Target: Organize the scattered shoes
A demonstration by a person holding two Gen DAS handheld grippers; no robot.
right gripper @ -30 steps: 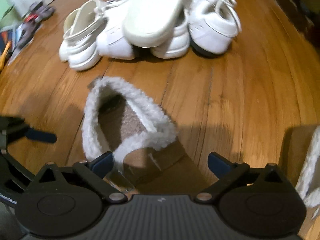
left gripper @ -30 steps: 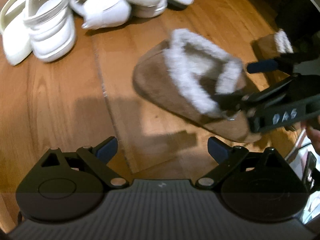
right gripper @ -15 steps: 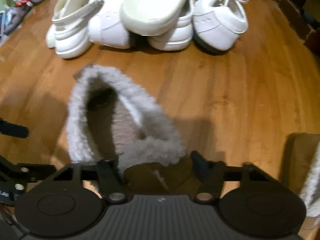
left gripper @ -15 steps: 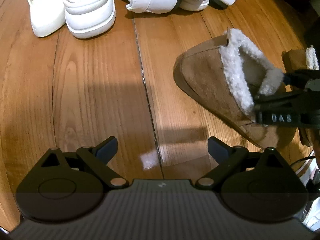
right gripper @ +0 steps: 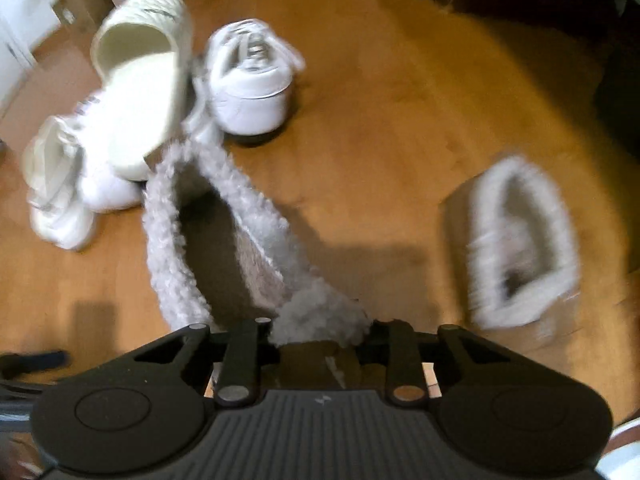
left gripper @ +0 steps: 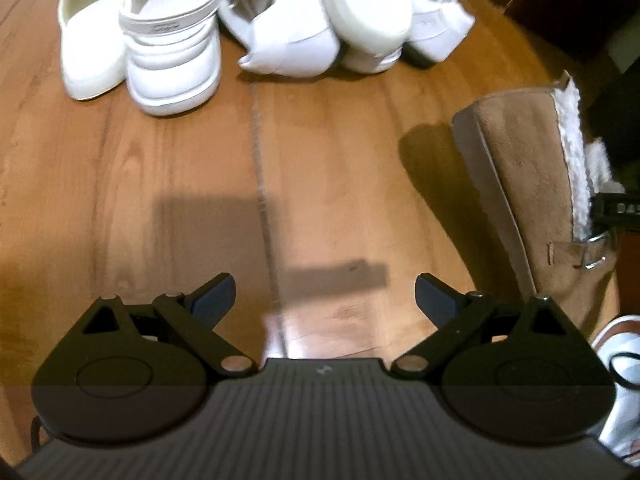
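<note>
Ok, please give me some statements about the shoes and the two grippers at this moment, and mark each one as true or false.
1. The right gripper is shut on the brown slipper. True.
2. The left gripper holds a white shoe. False: it is open, nothing between its fingers.
3. A second fur-lined slipper lies on the wooden floor. True.
4. The white shoes stand in a neat row. False: they lie in a pile, one slide on top.
</note>
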